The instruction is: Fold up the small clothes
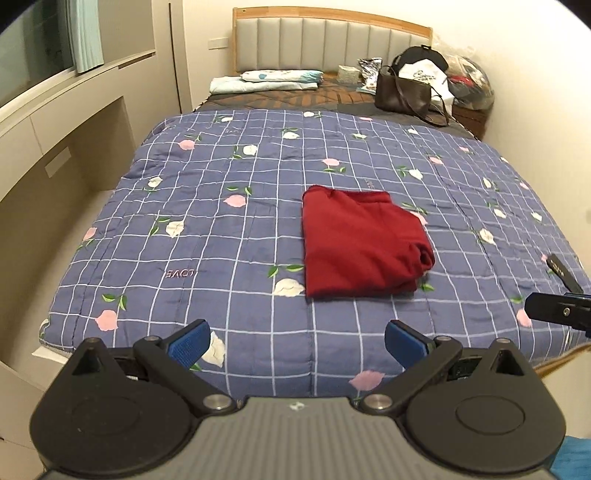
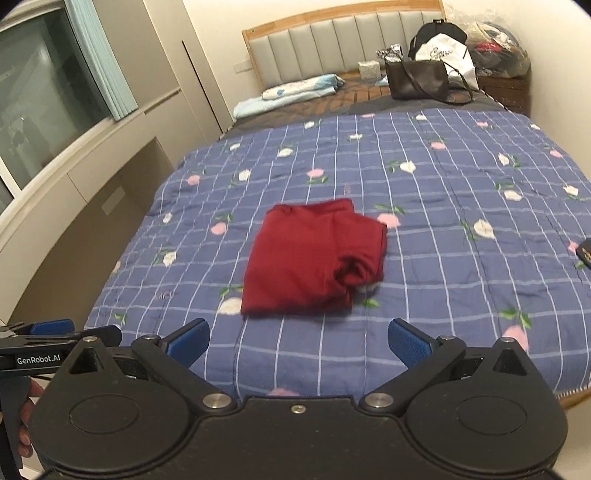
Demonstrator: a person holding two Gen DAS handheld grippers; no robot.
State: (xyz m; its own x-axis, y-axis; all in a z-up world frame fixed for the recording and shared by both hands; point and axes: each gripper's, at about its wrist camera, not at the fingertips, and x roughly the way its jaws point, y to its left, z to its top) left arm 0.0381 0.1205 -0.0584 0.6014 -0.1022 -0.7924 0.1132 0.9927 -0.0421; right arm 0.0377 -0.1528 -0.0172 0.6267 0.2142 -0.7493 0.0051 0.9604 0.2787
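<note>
both grippers hang spread and empty over the near edge of the bed, folded red garment (image 1: 364,242) on the quilt (image 1: 221,221) beyond.

left gripper (image 1: 297,341) and right gripper (image 2: 298,341) show blue pads wide apart, touching nothing. "genrobot.ai" reads on the left tool's side in the right view; "love" is stitched upside down on the quilt toward its near left corner. a dark object (image 1: 563,271) at the quilt's right edge is cut off, its label unreadable.

Bed (image 1: 406,26) spread with blue checked floral quilt (image 1: 221,229). On quilt, centre: folded red garment (image 1: 362,240). Far end: folded pale bedding (image 1: 266,81) left, dark handbag (image 1: 404,94) right.
</note>
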